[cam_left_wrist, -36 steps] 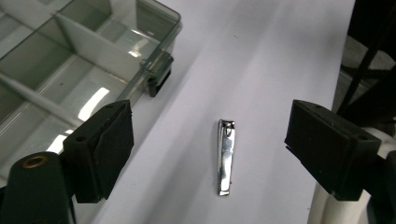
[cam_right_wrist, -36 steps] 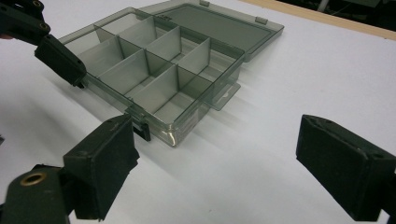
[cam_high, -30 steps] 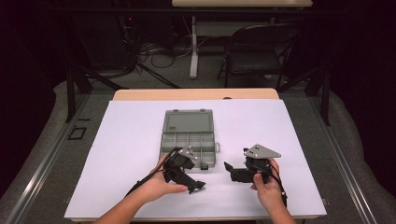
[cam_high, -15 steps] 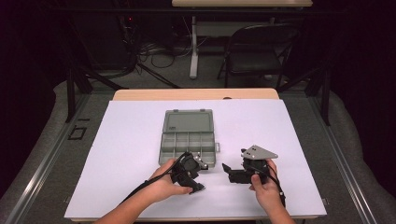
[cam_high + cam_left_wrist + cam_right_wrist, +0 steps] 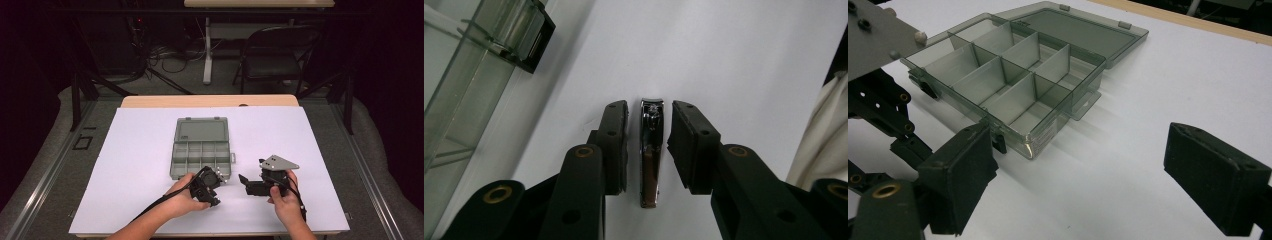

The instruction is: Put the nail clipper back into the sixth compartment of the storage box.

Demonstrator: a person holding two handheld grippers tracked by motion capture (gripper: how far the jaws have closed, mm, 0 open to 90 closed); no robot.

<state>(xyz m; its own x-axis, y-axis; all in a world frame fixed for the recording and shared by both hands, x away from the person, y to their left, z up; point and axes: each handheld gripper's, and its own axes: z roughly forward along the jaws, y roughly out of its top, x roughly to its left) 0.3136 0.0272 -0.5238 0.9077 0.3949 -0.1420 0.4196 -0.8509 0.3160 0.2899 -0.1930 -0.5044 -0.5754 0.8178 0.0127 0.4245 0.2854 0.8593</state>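
organizer box [image 5: 469, 85]: cut off at left edge | cloth [image 5: 821, 135]: cropped right

White table sheet [image 5: 140, 165] brightly lit from above; surroundings dark; soft shadows; near fingers [image 5: 616, 145] slightly blurred.

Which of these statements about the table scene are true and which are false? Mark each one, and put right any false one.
1. The nail clipper lies between the left gripper's jaws. True; they have just been closing around it, gaps remaining.
2. The compartment box is shut. False: its lid lies open.
3. The right gripper's jaws stand wide apart with nothing between them. True.
4. The box's compartments hold screws. False: they look empty.
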